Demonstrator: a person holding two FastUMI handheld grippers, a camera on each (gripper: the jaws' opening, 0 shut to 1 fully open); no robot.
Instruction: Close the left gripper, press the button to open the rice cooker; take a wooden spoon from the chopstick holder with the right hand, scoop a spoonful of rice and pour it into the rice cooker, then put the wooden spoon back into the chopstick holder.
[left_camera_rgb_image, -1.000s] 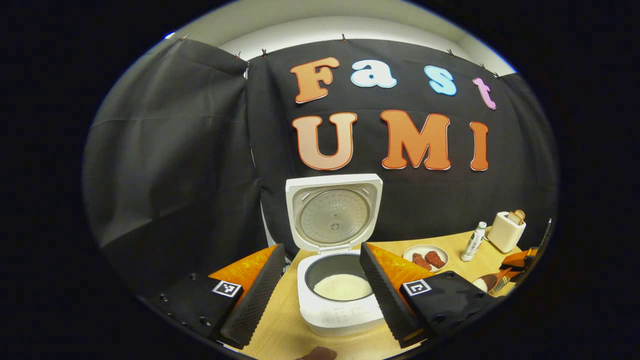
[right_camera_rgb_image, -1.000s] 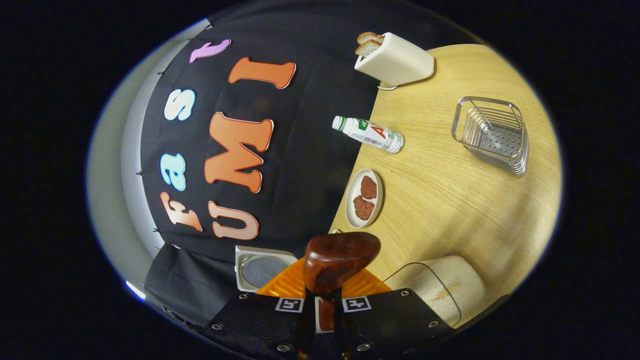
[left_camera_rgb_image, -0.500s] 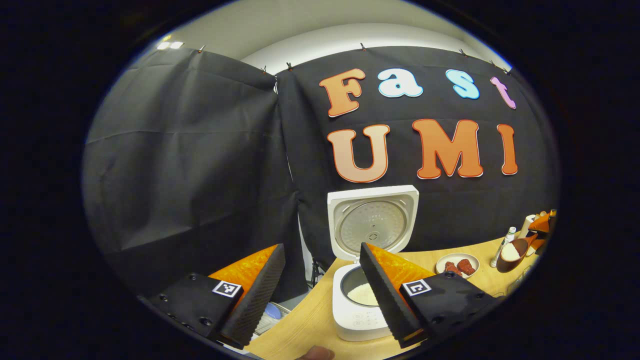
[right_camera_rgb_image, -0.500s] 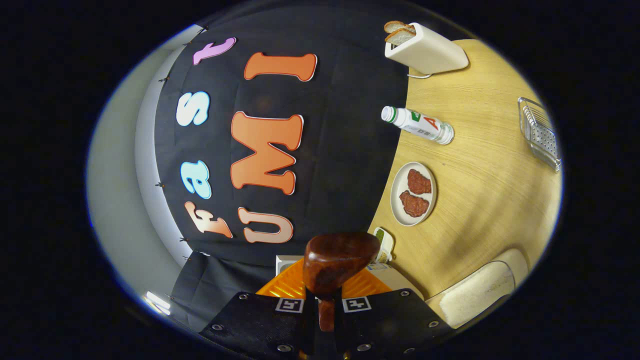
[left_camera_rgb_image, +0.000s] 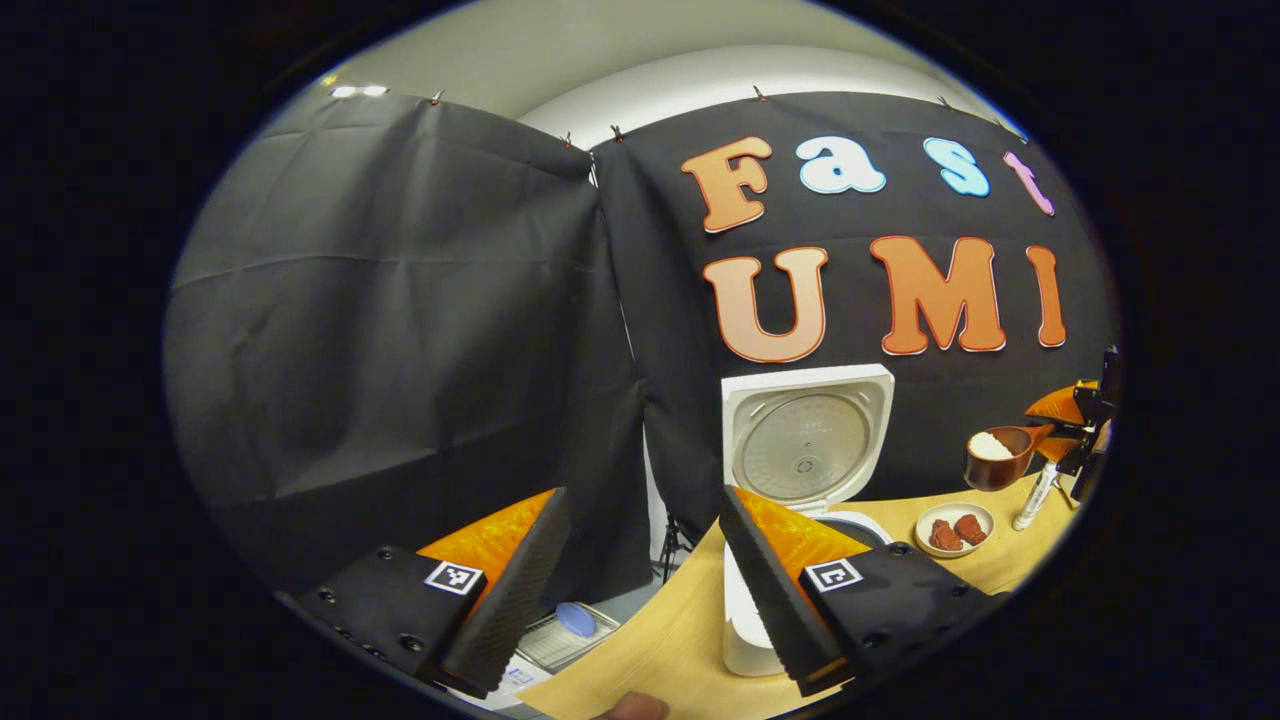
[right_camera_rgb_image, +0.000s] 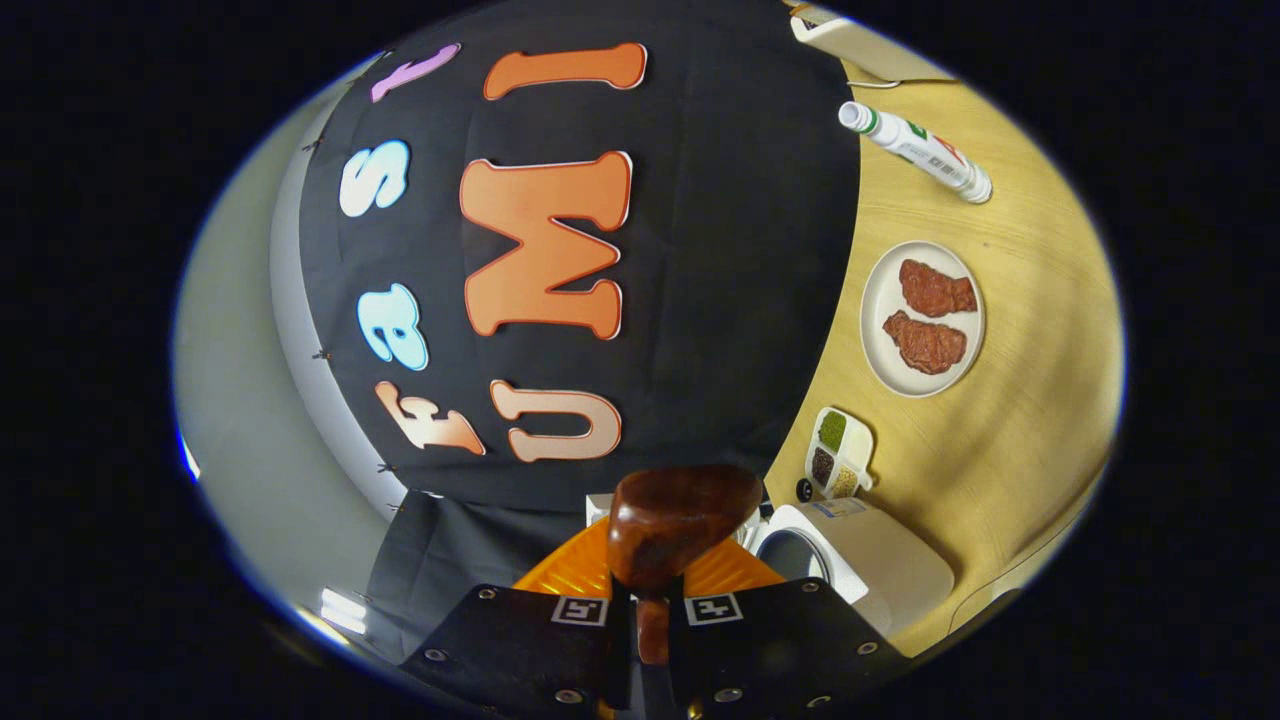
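The white rice cooker (left_camera_rgb_image: 745, 625) stands with its lid (left_camera_rgb_image: 808, 445) up, its body partly hidden behind one finger of my left gripper (left_camera_rgb_image: 640, 497). That gripper is open and holds nothing, off to the cooker's left. Far right in the left gripper view, my right gripper (left_camera_rgb_image: 1085, 440) carries the wooden spoon (left_camera_rgb_image: 995, 458) level, with white rice in its bowl. In the right gripper view, rolled on its side, the right gripper (right_camera_rgb_image: 650, 585) is shut on the spoon's handle. The bowl's dark underside (right_camera_rgb_image: 680, 515) faces the camera, with the cooker (right_camera_rgb_image: 870, 565) just beyond it.
On the wooden table (right_camera_rgb_image: 1030, 430) sit a plate with two pieces of meat (right_camera_rgb_image: 922, 318), a white bottle (right_camera_rgb_image: 915, 150), a small compartment dish (right_camera_rgb_image: 838, 455) and a toaster (right_camera_rgb_image: 860, 40). Past the table's left edge, a tray with a blue object (left_camera_rgb_image: 575, 622) lies lower down.
My left gripper has swung left, away from the cooker. My right gripper has lifted the rice-filled spoon and carried it toward the cooker; the rice container and wire holder have left its view.
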